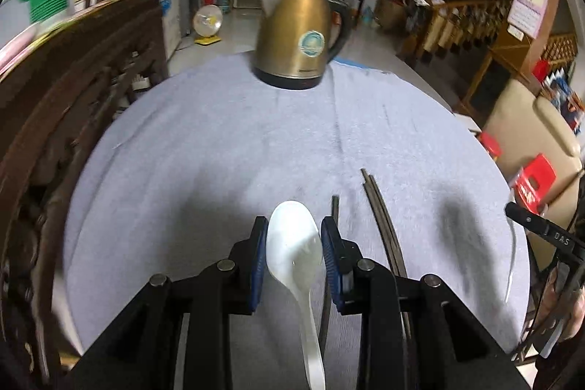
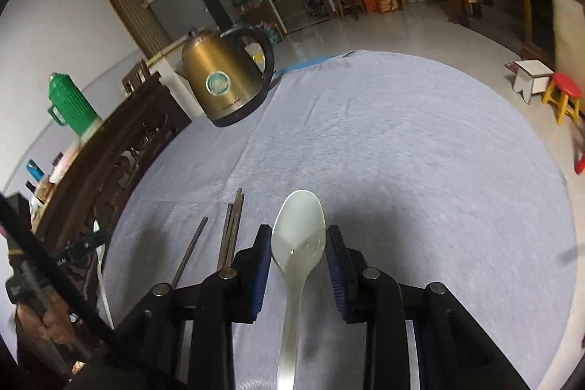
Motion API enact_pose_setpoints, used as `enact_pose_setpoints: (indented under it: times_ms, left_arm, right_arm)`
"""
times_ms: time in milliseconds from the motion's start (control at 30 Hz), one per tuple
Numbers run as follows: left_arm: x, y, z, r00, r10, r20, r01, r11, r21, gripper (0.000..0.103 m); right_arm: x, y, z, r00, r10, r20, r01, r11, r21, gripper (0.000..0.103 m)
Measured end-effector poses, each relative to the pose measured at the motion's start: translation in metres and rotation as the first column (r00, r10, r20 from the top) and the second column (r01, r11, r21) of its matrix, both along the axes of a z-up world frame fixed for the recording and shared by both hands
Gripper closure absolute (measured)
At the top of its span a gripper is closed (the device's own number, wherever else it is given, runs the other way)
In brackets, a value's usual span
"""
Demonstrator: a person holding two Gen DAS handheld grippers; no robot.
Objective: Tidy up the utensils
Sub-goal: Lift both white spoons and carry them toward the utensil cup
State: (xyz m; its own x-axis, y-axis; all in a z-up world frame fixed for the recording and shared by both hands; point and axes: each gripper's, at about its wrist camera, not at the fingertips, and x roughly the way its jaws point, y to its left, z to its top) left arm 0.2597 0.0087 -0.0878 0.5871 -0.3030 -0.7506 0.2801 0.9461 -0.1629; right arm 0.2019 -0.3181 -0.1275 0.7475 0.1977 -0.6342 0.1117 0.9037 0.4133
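In the left wrist view a white ceramic spoon [image 1: 294, 243] lies on the grey cloth between the open fingers of my left gripper [image 1: 292, 236], bowl pointing away. Dark chopsticks [image 1: 384, 222] lie just right of it, one [image 1: 334, 203] beside the right finger. In the right wrist view a second white spoon [image 2: 298, 233] lies between the open fingers of my right gripper [image 2: 298, 240]. Chopsticks [image 2: 232, 229] lie to its left. The pads do not visibly touch either spoon.
A brass-coloured electric kettle [image 1: 299, 35] stands at the table's far edge; it also shows in the right wrist view [image 2: 223, 79]. The grey tablecloth [image 2: 402, 152] covers a round table. A carved wooden chair back [image 1: 55, 90] stands left. The other gripper [image 1: 541, 229] shows at the right edge.
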Motion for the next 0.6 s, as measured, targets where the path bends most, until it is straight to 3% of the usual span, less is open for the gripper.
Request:
enact_pose_setpoints:
  times_ms: [200, 400, 600]
  left_arm:
    - [-0.057, 0.023, 0.023, 0.997, 0.054, 0.052, -0.051, 0.997, -0.051, 0.072]
    - [-0.099, 0.019, 0.049, 0.989, 0.077, 0.125, -0.064, 0.992, -0.104, 0.072]
    - [-0.131, 0.011, 0.068, 0.963, 0.147, 0.227, -0.111, 0.980, -0.165, 0.072]
  right_arm:
    - [-0.062, 0.006, 0.027, 0.993, -0.028, 0.111, 0.027, 1.000, 0.007, 0.071]
    - [-0.113, 0.032, 0.049, 0.972, -0.026, 0.232, 0.021, 1.000, 0.024, 0.071]
    - [-0.147, 0.063, 0.062, 0.922, -0.051, 0.385, 0.060, 0.998, -0.012, 0.071]
